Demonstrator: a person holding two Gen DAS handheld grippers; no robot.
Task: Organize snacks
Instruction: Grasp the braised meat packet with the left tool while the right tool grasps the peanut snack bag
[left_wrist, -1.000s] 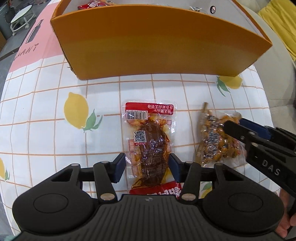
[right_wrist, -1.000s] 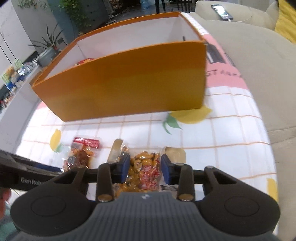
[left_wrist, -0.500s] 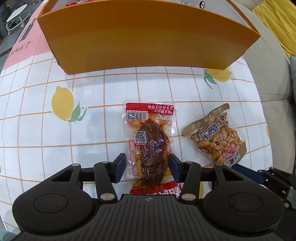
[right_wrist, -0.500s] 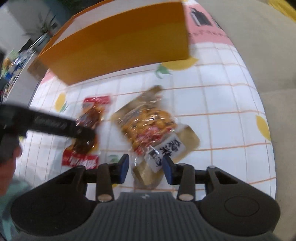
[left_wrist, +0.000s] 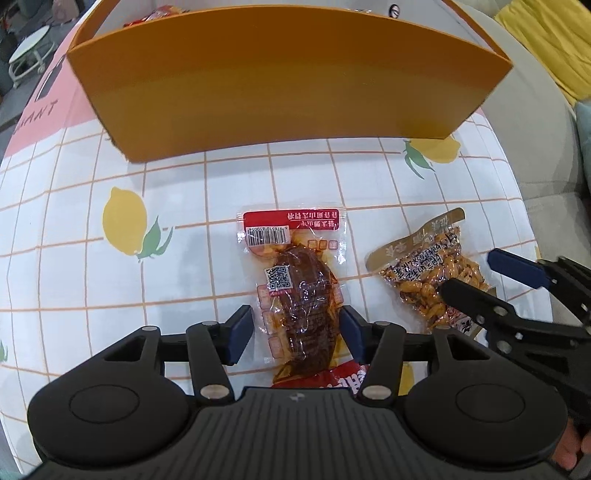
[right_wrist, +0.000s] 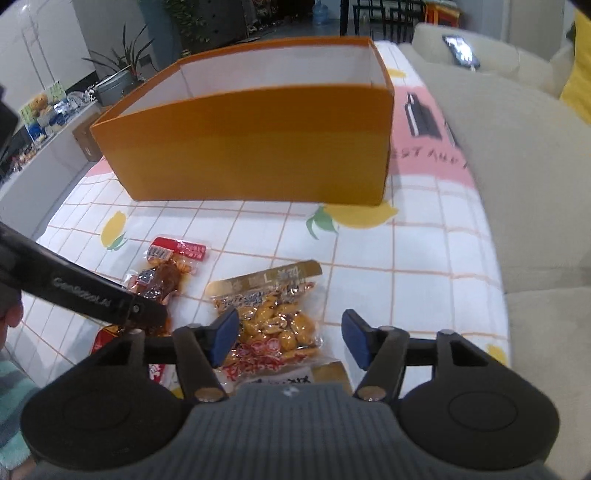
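A clear packet with a red label and dark braised meat (left_wrist: 295, 280) lies flat on the lemon-print tablecloth (left_wrist: 74, 266). My left gripper (left_wrist: 297, 334) is open, its blue pads on either side of the packet's near end. A gold-topped bag of peanuts (right_wrist: 273, 321) lies to its right; it also shows in the left wrist view (left_wrist: 424, 273). My right gripper (right_wrist: 290, 338) is open over the peanut bag and shows in the left wrist view (left_wrist: 476, 277). The orange box (left_wrist: 280, 88) stands behind both packets, with a red packet (left_wrist: 162, 11) inside at the back left.
A beige sofa (right_wrist: 517, 166) runs along the table's right edge, with a phone (right_wrist: 460, 50) on its arm. A yellow cushion (left_wrist: 546, 40) lies on the sofa. The cloth turns pink (right_wrist: 424, 147) beside the box. The orange box also shows in the right wrist view (right_wrist: 258, 147).
My right gripper has opened wider and lowered back over the peanut bag. The left gripper stays astride the meat packet, and the view has shifted slightly nearer the box.
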